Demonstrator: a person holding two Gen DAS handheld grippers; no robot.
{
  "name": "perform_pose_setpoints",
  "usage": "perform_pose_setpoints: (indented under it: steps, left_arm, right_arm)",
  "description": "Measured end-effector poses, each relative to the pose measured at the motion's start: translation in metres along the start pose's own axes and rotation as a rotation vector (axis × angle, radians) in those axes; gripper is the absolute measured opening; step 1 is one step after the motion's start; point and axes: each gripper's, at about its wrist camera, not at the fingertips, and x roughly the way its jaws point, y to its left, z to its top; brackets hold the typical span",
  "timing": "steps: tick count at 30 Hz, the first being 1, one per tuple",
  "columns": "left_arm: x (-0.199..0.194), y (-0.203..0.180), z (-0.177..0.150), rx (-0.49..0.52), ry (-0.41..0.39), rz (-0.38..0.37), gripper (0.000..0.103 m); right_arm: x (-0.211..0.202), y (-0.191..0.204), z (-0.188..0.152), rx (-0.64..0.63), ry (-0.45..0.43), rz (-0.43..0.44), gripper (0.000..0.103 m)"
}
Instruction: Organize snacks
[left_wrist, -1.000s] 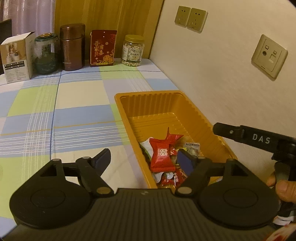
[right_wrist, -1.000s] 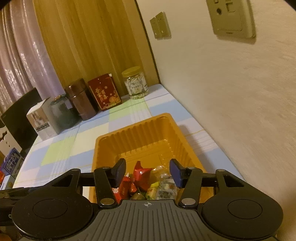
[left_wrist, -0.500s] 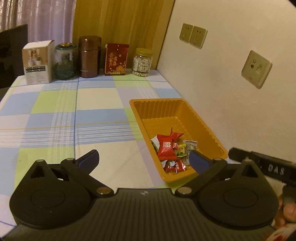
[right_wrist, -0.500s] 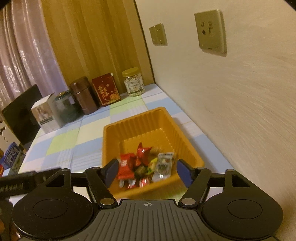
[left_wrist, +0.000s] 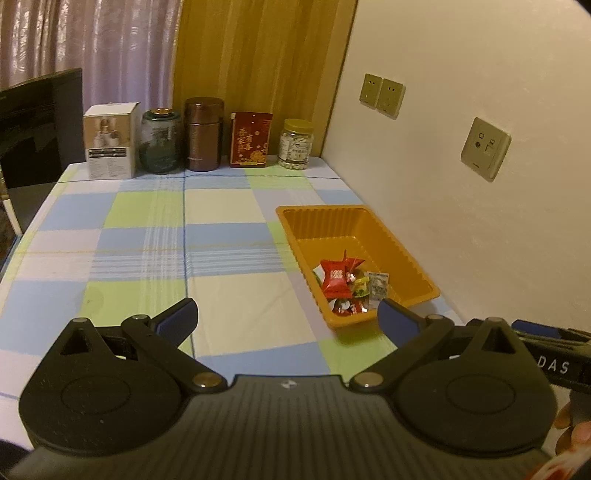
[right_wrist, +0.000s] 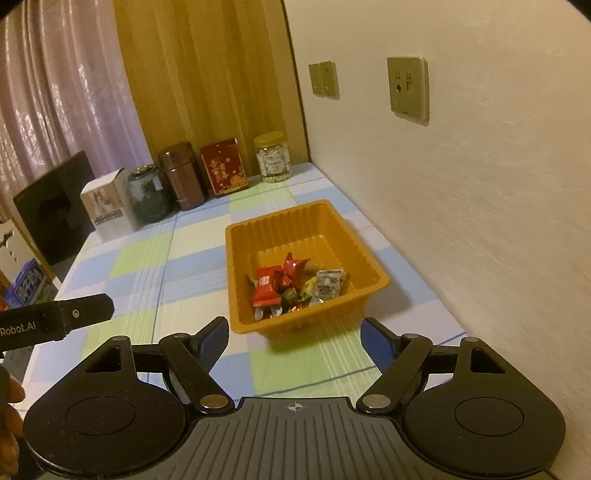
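An orange plastic tray (left_wrist: 413, 266) (right_wrist: 373, 273) sits on the checked tablecloth near the wall. In its near end lies a small heap of wrapped snacks: a red packet (left_wrist: 335, 281) (right_wrist: 266, 286), a pale sachet (left_wrist: 377, 283) (right_wrist: 327, 283) and others. My left gripper (left_wrist: 286, 314) hangs open and wide above the cloth, short of the tray, with nothing between its fingers. The jaws of my right gripper (right_wrist: 293, 338) are still opening, also empty, just in front of the tray's near wall.
Along the back edge stand a white box (left_wrist: 110, 140), a glass jar (left_wrist: 160, 141), a brown canister (left_wrist: 204, 133), a red box (left_wrist: 251, 139) and a yellow-lidded jar (left_wrist: 296, 144). The wall (left_wrist: 480, 184) runs close on the right. A dark screen (left_wrist: 40, 122) stands at the left.
Both grippers have pulled back and up from the tray, which now looks smaller and farther away. Both jaws have widened; the snacks stay in the tray.
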Motion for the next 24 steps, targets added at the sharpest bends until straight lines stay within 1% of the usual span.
perform_pose_setpoints:
  steps: [4, 11, 18, 24]
  left_arm:
    - [-0.016, 0.004, -0.007, -0.025, 0.008, -0.010, 0.103]
    - [-0.042, 0.009, -0.014, -0.052, -0.001, -0.017, 0.103]
    - [-0.059, 0.009, -0.013, -0.051, -0.020, -0.003, 0.103]
    - [-0.067, 0.006, -0.014, -0.030, -0.039, 0.014, 0.103]
  right_arm:
    - [-0.015, 0.007, -0.004, -0.009, -0.008, -0.006, 0.079]
    - [-0.033, 0.023, -0.008, -0.037, -0.032, 0.010, 0.079]
    - [-0.049, 0.033, -0.009, -0.053, -0.056, 0.027, 0.080]
    - [-0.058, 0.038, -0.009, -0.062, -0.071, 0.028, 0.080]
